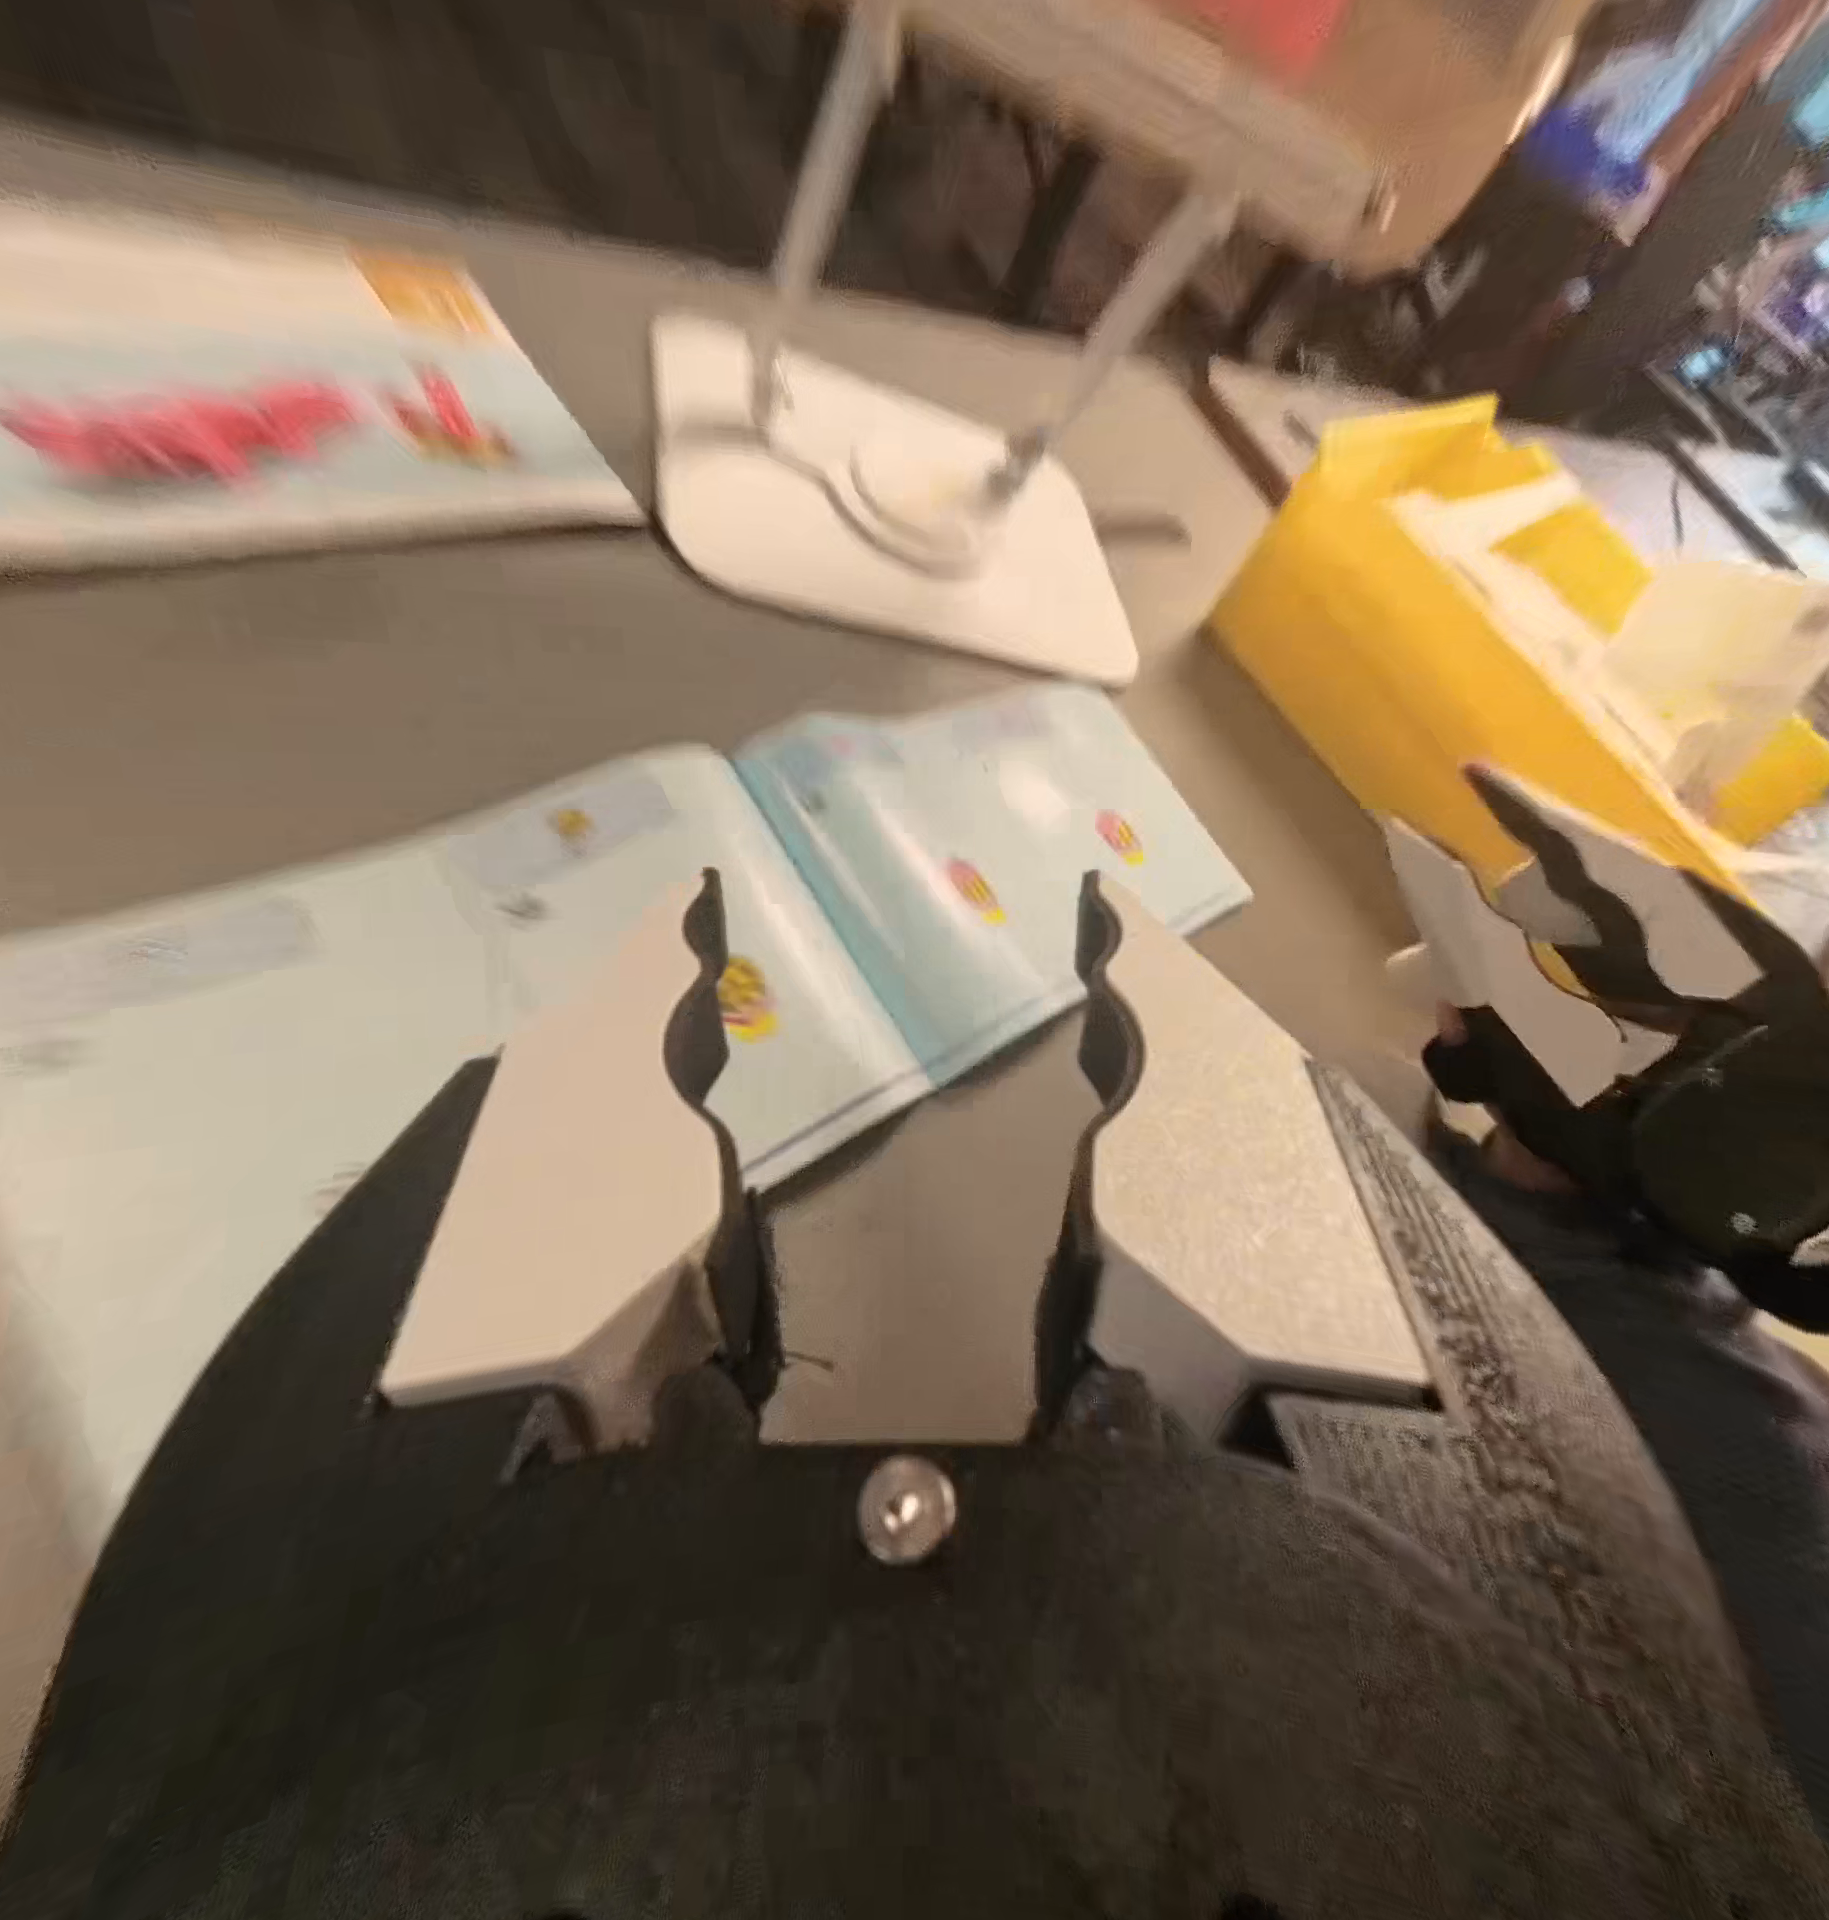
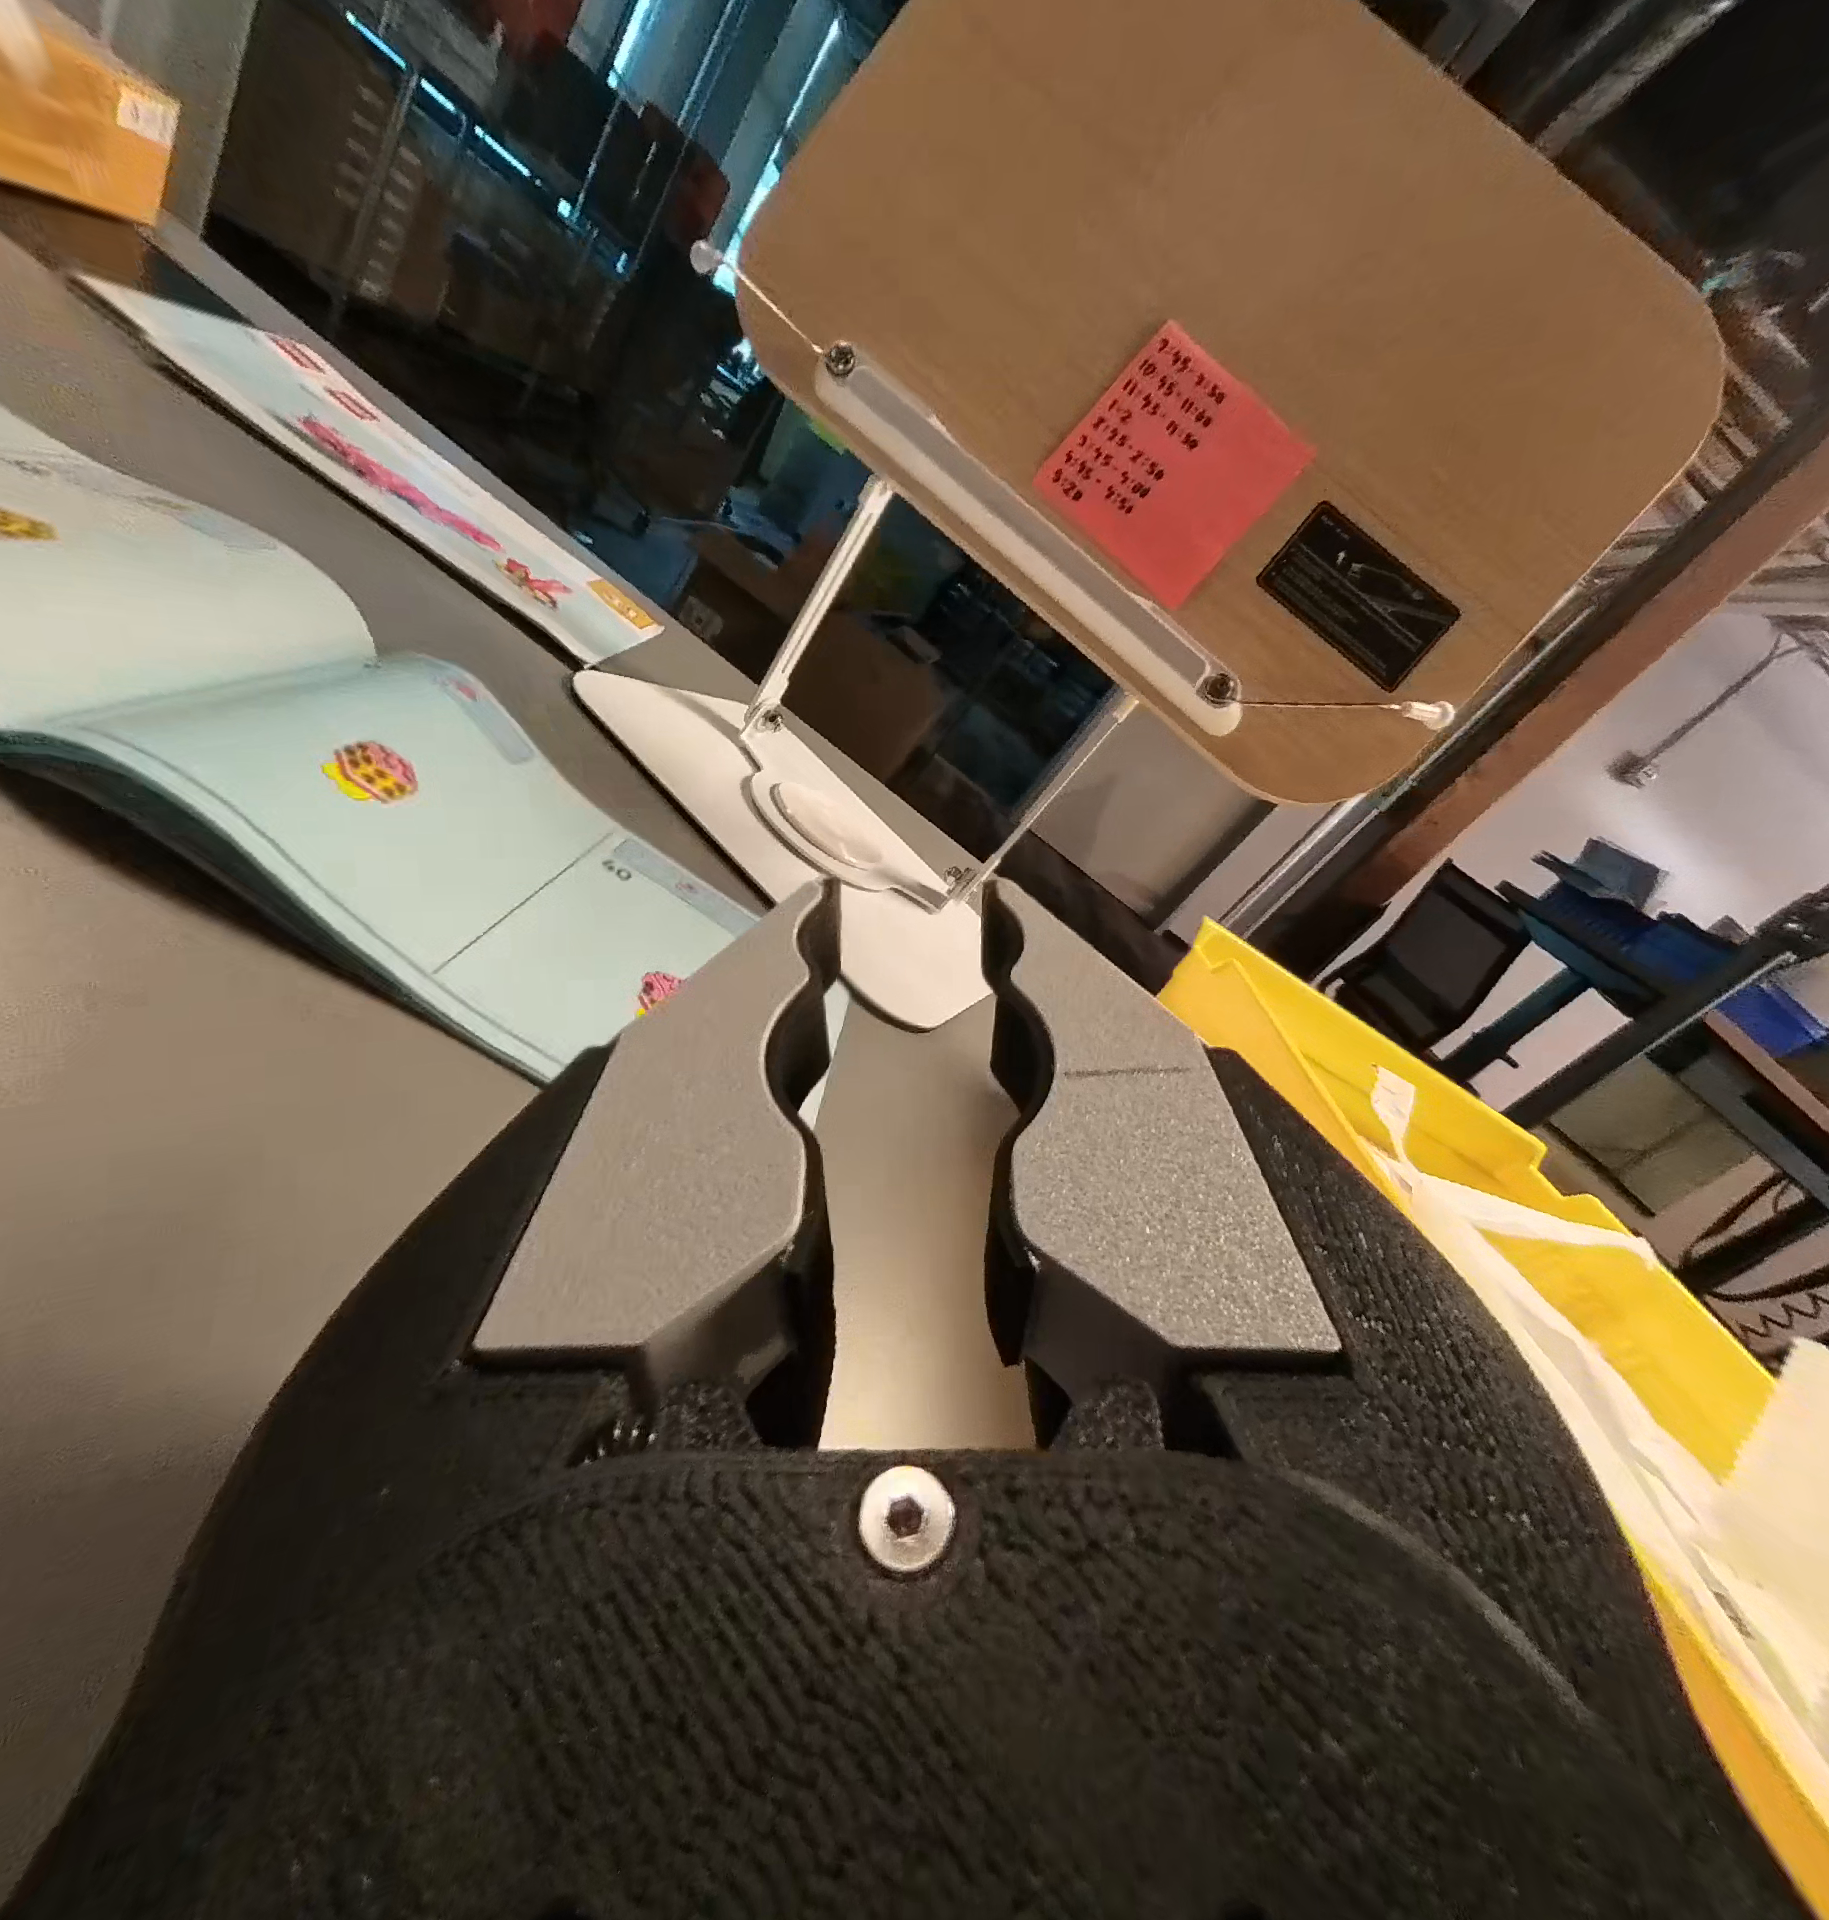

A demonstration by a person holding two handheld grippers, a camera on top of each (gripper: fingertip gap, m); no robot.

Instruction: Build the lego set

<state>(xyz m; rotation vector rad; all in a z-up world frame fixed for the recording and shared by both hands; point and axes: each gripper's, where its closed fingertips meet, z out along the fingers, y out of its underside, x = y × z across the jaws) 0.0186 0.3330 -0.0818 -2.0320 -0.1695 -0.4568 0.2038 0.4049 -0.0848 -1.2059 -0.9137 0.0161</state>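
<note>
L gripper (image 1: 899,894) wide, empty, over open booklet (image 1: 681,883). R gripper (image 2: 910,904) narrow, empty, beside yellow bin (image 2: 1409,1164), facing stand base (image 2: 889,956). Nothing picked up yet.

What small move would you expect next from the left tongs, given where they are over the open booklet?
Probably a short drop toward the open booklet. The left tongs are spread wide with nothing between the pads, poised above its pages near the spine, on the grey table. The view is motion-blurred, so contact cannot be judged. The right tongs are beside the yellow bin, apart from the booklet.
</note>
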